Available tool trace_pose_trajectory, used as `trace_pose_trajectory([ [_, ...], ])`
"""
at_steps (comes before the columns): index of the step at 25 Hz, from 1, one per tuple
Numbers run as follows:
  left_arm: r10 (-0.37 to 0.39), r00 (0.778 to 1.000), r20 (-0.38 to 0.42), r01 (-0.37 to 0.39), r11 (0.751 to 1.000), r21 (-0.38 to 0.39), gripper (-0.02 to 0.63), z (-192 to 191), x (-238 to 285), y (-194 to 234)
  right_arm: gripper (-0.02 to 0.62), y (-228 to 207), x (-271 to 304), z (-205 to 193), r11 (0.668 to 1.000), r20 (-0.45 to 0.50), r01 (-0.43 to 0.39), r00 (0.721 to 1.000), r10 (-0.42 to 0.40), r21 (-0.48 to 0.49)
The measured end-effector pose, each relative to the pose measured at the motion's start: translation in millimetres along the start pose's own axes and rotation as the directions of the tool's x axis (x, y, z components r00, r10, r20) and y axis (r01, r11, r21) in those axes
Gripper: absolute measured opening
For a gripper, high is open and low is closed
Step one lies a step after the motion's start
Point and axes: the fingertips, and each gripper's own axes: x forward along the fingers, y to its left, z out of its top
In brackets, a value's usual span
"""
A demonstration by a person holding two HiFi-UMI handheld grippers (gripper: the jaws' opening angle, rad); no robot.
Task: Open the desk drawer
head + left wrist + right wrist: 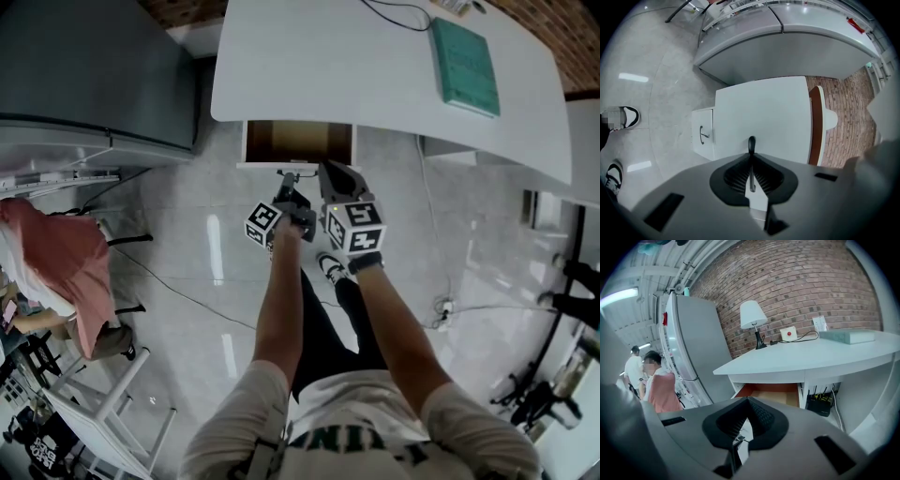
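Observation:
The white desk (356, 66) has its drawer (298, 166) pulled partly out, and the brown inside shows. My left gripper (289, 186) is at the drawer front, shut on the thin dark handle (751, 144); the handle runs between the pads (740, 176) in the left gripper view. My right gripper (336, 176) hovers just to the right of it, before the drawer front. Its jaws look shut with nothing held. In the right gripper view the open drawer (771, 392) lies under the desktop (811, 357), ahead of the right gripper (740, 432).
A grey fridge (94, 75) stands left of the desk. On the desktop lie a green book (464, 66) and cables; a lamp (753, 315) stands by the brick wall. A person in pink (56, 272) sits at the left. Cables and a black box (818, 404) are under the desk.

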Motion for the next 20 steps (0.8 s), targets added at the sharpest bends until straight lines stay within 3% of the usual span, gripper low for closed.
trace_pose_trajectory([
  [13,0.045,0.999,0.017,-0.044,0.998,-0.036,0.017,-13,-31,30,-0.006,12,-18,-14,1.000,-0.015,-0.029,0.999,0.029,0.004],
  [20,0.121,0.993,0.018,-0.120,0.992,-0.033,0.015,-15,-23,70,-0.006,-1,-24,-33,0.999,-0.032,-0.048,0.998,0.048,-0.003],
])
